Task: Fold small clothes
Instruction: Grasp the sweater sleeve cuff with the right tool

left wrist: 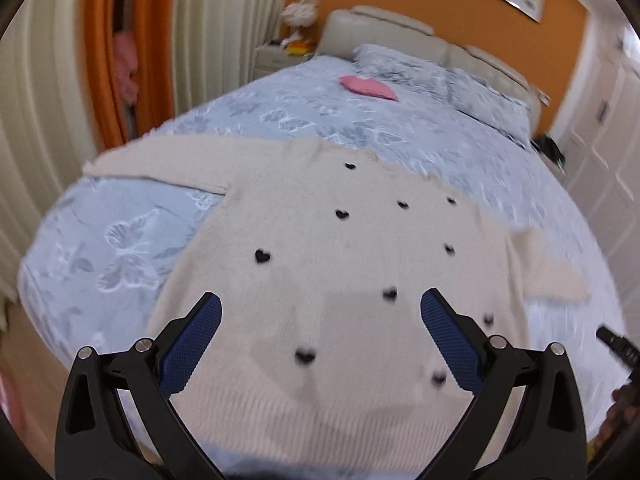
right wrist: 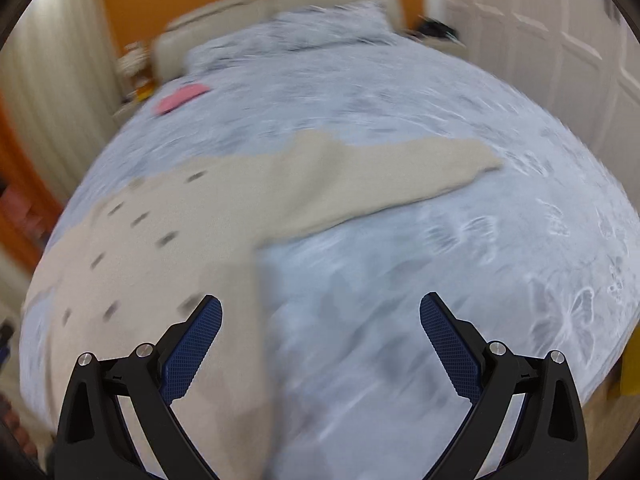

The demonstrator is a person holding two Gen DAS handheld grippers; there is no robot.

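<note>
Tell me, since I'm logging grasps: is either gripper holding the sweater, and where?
Nothing is held. The left gripper and right gripper are both open above the cream sweater.

The right wrist view is motion-blurred throughout: the black marks on the cream knitted sweater [right wrist: 168, 240] smear into short streaks, and their shape cannot be read there. The pale blue butterfly-print bedspread [right wrist: 400, 280] loses its pattern except near the right edge. The flat pink item [right wrist: 182, 97] near the pillows is too blurred to identify. In the left wrist view, the sweater's hem is cut off behind the left hand-held gripper [left wrist: 321, 318]. A dark object [left wrist: 618, 350] at the right edge is cropped and unidentifiable.
</note>
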